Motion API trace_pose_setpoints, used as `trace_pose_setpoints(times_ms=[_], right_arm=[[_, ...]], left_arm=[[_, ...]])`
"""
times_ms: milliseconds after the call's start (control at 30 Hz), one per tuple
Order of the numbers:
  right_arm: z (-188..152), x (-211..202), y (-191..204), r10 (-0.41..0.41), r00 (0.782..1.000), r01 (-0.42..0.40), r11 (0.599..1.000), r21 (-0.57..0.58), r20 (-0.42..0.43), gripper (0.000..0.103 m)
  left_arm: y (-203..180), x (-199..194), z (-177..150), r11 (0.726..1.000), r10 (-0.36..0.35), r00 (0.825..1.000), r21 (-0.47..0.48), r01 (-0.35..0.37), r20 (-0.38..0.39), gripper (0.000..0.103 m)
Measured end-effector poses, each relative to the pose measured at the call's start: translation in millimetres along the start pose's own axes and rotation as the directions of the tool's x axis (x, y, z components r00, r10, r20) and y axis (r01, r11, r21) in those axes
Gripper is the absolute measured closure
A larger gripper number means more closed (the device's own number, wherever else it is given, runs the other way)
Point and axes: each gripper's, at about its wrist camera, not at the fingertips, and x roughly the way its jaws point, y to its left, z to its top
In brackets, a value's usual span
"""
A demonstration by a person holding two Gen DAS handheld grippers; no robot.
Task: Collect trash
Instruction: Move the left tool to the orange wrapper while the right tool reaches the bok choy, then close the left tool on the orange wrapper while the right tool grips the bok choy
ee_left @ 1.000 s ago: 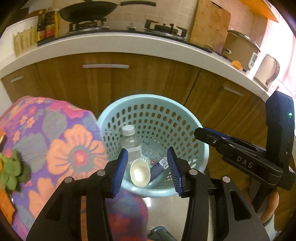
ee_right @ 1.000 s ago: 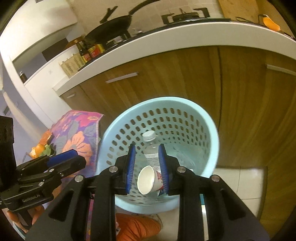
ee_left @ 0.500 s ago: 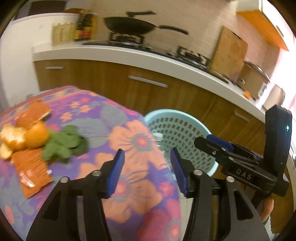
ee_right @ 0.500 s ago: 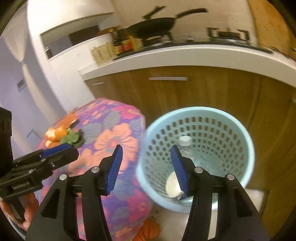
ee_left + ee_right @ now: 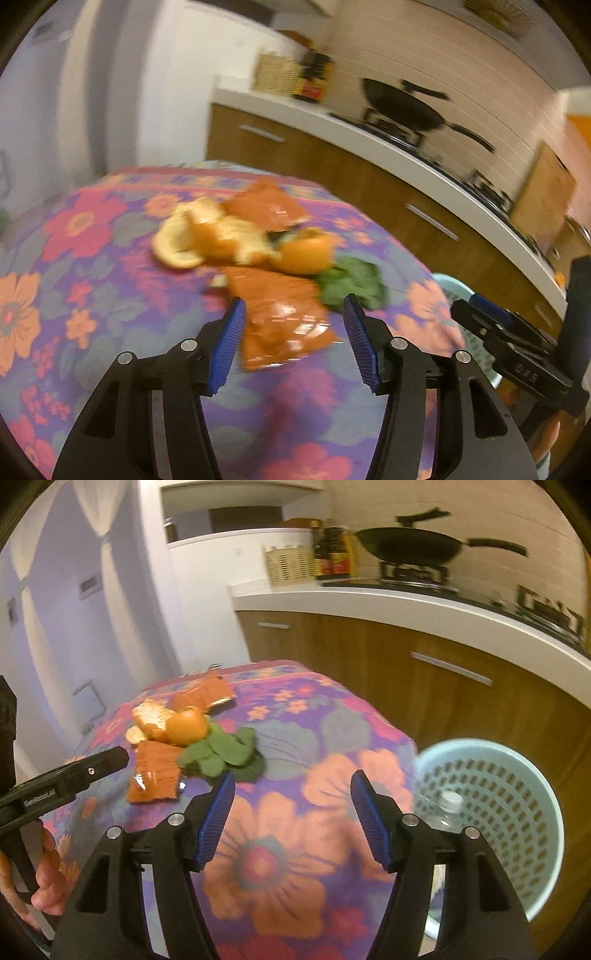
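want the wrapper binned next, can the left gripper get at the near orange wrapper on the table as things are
Probably yes. The left gripper is open and empty, with the wrapper lying flat in line between its jaws, nothing covering it. The peel and leaves sit behind it.

- Peels (image 5: 168,723), leaves (image 5: 221,755) and two wrappers (image 5: 155,775) lie clustered on the table (image 5: 280,849).
- The basket (image 5: 491,812) stands right of the table, a bottle (image 5: 450,801) inside.
- The counter (image 5: 406,605) runs behind, bearing a wok (image 5: 410,548).
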Motion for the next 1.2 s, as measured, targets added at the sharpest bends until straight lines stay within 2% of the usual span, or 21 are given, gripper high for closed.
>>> trace_pose_setpoints(times_ms=[200,467,600,700,867,1000,1200], right_arm=[[11,25,33,0.003,1.0,-0.005,0.996,-0.085,-0.015,0.042],[24,48,46,-0.023,1.0,0.021,0.993,-0.112,-0.014,0.042],[29,56,45,-0.018,0.999,0.015,0.994,-0.105,-0.03,0.042],[31,62,46,-0.007,0.999,0.001,0.993,-0.115,-0.05,0.042],[33,75,54,-0.008,0.996,-0.006,0.987,-0.16,-0.088,0.04],[31,86,62,0.001,0.989,-0.03,0.979,-0.2,-0.145,0.039],[34,100,67,0.009,0.98,-0.051,0.977,-0.209,-0.197,0.034]], left_arm=[[35,12,2,0.99,-0.069,0.997,-0.128,0.065,-0.03,0.052],[22,41,6,0.989,-0.101,0.987,-0.122,0.085,-0.126,0.052],[17,55,7,0.992,-0.07,0.985,-0.113,0.052,-0.161,0.066],[17,59,9,0.99,-0.084,0.982,-0.125,0.063,-0.167,0.071],[16,55,9,0.987,-0.12,0.982,-0.127,0.102,-0.144,0.081],[19,39,7,0.981,-0.141,0.988,-0.145,0.13,-0.064,0.088],[22,24,4,0.983,-0.109,0.994,-0.149,0.107,-0.004,0.092]])
